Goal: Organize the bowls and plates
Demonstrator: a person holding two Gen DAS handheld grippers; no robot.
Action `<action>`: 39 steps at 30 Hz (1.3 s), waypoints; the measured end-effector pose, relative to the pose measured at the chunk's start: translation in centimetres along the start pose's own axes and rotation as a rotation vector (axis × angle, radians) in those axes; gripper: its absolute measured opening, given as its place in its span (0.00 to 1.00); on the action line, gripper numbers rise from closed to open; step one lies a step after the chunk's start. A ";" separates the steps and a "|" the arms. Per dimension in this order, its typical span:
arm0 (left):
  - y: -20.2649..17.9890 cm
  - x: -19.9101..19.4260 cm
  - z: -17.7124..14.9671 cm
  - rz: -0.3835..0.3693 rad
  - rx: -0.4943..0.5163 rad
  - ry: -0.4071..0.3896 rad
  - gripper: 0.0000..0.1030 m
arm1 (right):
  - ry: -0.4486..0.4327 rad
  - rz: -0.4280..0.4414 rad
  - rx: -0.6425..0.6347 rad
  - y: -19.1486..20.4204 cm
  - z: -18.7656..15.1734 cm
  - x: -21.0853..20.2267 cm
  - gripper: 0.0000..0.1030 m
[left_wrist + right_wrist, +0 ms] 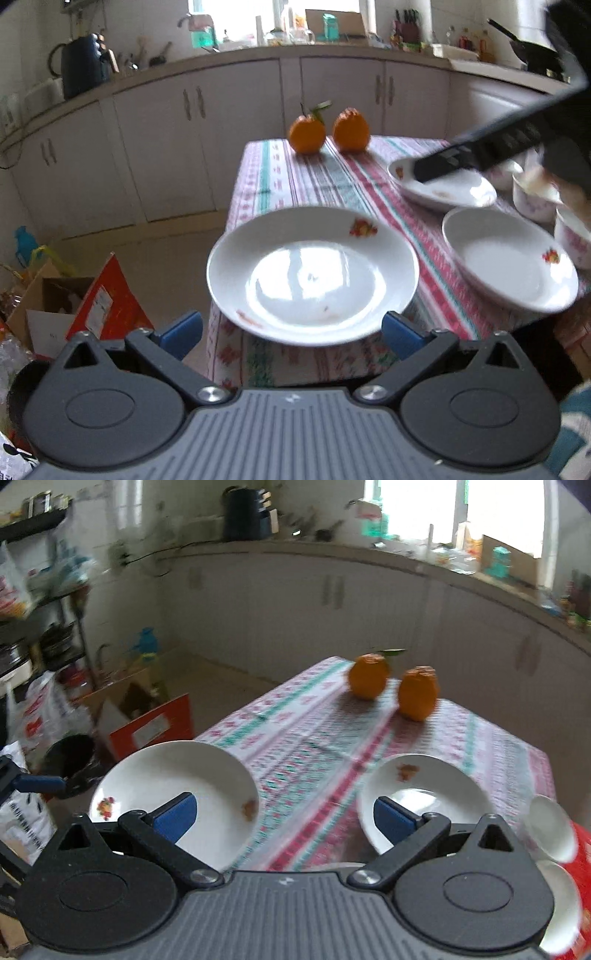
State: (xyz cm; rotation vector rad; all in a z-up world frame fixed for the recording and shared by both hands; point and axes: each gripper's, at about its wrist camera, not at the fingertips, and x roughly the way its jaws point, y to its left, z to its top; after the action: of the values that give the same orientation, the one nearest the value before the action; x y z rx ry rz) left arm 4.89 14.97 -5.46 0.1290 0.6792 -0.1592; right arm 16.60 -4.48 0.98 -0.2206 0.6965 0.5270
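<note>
— White porcelain on a striped tablecloth, three plates in all. Nearest one?

— Near plate, at the table's front-left corner, rim hanging past the edge of the cloth. Fruit decal on the far rim, reddish smears on the near rim.

— And the left gripper?

— Spread wide and clamped on nothing. Blue fingertips on either side of the near plate's front rim, just beside it.

— Other plates?

— Second plate close to the right of the near one, clean apart from its own decal. Far plate behind that, toward the oranges, with a brownish smear inside.

— Right gripper?

— Gaping as well, and empty. Above the table in its own view, with the near plate behind one blue pad and the far plate behind the other. From the left camera, one dark finger stretched across the far plate; touching or just above, cannot tell.

— Bowls?

— Small patterned bowls at the table's right edge, just beside the second and far plates. Too blurred for more detail.

— Anything else on the cloth?

— Two oranges side by side at the far end, one with a leaf on its stem.

— Around the table?

— White cabinets behind, dark kettle on the counter, open cardboard box on the floor to the left.
</note>
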 end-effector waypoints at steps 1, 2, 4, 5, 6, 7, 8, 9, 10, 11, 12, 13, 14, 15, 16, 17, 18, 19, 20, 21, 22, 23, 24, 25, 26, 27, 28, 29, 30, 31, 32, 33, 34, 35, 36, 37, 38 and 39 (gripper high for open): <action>0.3 0.3 -0.3 -0.005 0.008 0.007 0.99 | 0.019 0.026 -0.002 0.1 0.3 1.0 1.00; 0.4 0.5 -0.6 -0.004 0.015 0.011 0.99 | 0.034 0.050 -0.006 0.2 0.3 1.6 1.00; 1.0 1.2 -0.9 -0.022 0.025 0.019 0.99 | 0.063 0.086 -0.019 0.6 0.6 3.3 1.00; 1.3 1.4 -1.0 -0.024 0.028 0.027 0.99 | 0.081 0.098 -0.027 0.7 0.7 4.2 1.00; 1.5 1.8 -1.0 -0.027 0.034 0.034 0.99 | 0.104 0.111 -0.032 0.9 0.9 5.2 1.00; 1.7 2.1 -1.1 -0.030 0.040 0.038 0.99 | 0.120 0.122 -0.033 0.9 1.0 5.9 1.00; 1.8 2.3 -1.1 -0.040 0.047 0.040 0.99 | 0.139 0.141 -0.035 0.9 1.1 6.6 1.00; 2.0 2.6 -1.1 -0.054 0.055 0.041 0.99 | 0.161 0.159 -0.038 1.0 1.2 7.4 1.00; 2.1 2.7 -1.1 -0.064 0.063 0.043 0.99 | 0.178 0.168 -0.038 0.9 1.4 8.0 1.00; 2.2 3.0 -1.0 -0.079 0.074 0.047 0.99 | 0.197 0.184 -0.036 0.8 1.5 8.5 1.00; 2.3 3.2 -1.0 -0.093 0.085 0.050 0.99 | 0.215 0.203 -0.033 0.7 1.7 9.0 1.00; 2.3 3.3 -1.0 -0.102 0.092 0.048 0.99 | 0.233 0.217 -0.030 0.7 1.9 9.6 1.00; 2.4 3.4 -0.9 -0.115 0.102 0.047 0.99 | 0.242 0.225 -0.029 0.6 2.1 10.0 1.00; 2.4 3.7 -0.8 -0.126 0.114 0.050 0.99 | 0.255 0.238 -0.025 0.5 2.2 10.5 1.00; 2.4 3.9 -0.7 -0.131 0.122 0.052 0.99 | 0.263 0.245 -0.021 0.4 2.4 10.9 1.00; 2.4 4.0 -0.7 -0.143 0.128 0.054 0.99 | 0.276 0.259 -0.013 0.2 2.6 11.4 0.98; 2.4 4.2 -0.6 -0.154 0.132 0.056 0.99 | 0.290 0.276 -0.003 -0.1 2.7 11.9 0.96; 2.4 4.3 -0.5 -0.164 0.136 0.056 0.99 | 0.300 0.288 0.009 -0.3 2.8 12.2 0.94; 2.4 4.5 -0.4 -0.172 0.140 0.058 0.99 | 0.308 0.299 0.018 -0.5 2.9 12.5 0.90; 2.3 4.4 -0.5 -0.177 0.143 0.059 0.99 | 0.317 0.312 0.027 -0.7 3.0 12.7 0.87; 2.3 4.4 -0.5 -0.182 0.146 0.059 0.99 | 0.324 0.322 0.032 -0.8 3.1 13.0 0.85; 2.3 4.6 -0.4 -0.185 0.147 0.060 0.99 | 0.328 0.332 0.035 -1.0 3.1 13.2 0.82; 2.4 4.7 -0.4 -0.188 0.145 0.062 0.99 | 0.325 0.340 0.040 -1.1 3.2 13.4 0.79; 2.4 4.7 -0.3 -0.193 0.143 0.064 0.99 | 0.330 0.345 0.044 -1.2 3.2 13.6 0.78; 2.5 4.8 -0.3 -0.193 0.143 0.065 0.99 | 0.335 0.349 0.049 -1.3 3.2 13.9 0.76; 2.5 4.8 -0.2 -0.195 0.147 0.066 0.99 | 0.338 0.357 0.056 -1.4 3.2 14.1 0.73; 2.5 4.9 -0.2 -0.198 0.150 0.068 0.99 | 0.343 0.367 0.062 -1.6 3.2 14.3 0.71; 2.5 4.9 -0.1 -0.201 0.151 0.070 0.98 | 0.348 0.376 0.072 -1.7 3.3 14.5 0.70; 2.5 5.0 -0.1 -0.204 0.152 0.072 0.98 | 0.350 0.381 0.082 -1.8 3.3 14.6 0.68; 2.4 5.0 -0.1 -0.206 0.152 0.073 0.98 | 0.352 0.387 0.087 -1.9 3.3 14.7 0.67; 2.4 5.0 0.0 -0.206 0.154 0.074 0.98 | 0.352 0.392 0.091 -1.9 3.4 14.8 0.67; 2.3 5.0 0.0 -0.209 0.156 0.073 0.98 | 0.352 0.396 0.094 -2.0 3.4 14.9 0.66; 2.3 5.0 0.0 -0.210 0.157 0.074 0.98 | 0.353 0.401 0.094 -2.0 3.3 15.0 0.66; 2.3 5.0 0.1 -0.211 0.156 0.077 0.98 | 0.355 0.407 0.095 -2.0 3.3 15.0 0.65; 2.4 5.1 0.1 -0.213 0.156 0.081 0.98 | 0.357 0.416 0.095 -2.0 3.4 15.1 0.65; 2.4 5.1 0.2 -0.214 0.157 0.083 0.98 | 0.360 0.424 0.095 -2.0 3.4 15.1 0.65; 2.4 5.1 0.2 -0.214 0.159 0.085 0.98 | 0.361 0.432 0.096 -1.9 3.4 15.1 0.65; 2.3 5.1 0.2 -0.214 0.161 0.087 0.98 | 0.362 0.439 0.098 -1.9 3.4 15.2 0.66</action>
State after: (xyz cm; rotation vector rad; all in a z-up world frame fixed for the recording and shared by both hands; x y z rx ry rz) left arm 9.41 16.70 -8.40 0.2184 0.7664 -0.4160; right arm 29.28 1.00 -6.45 -0.0685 1.1321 0.8815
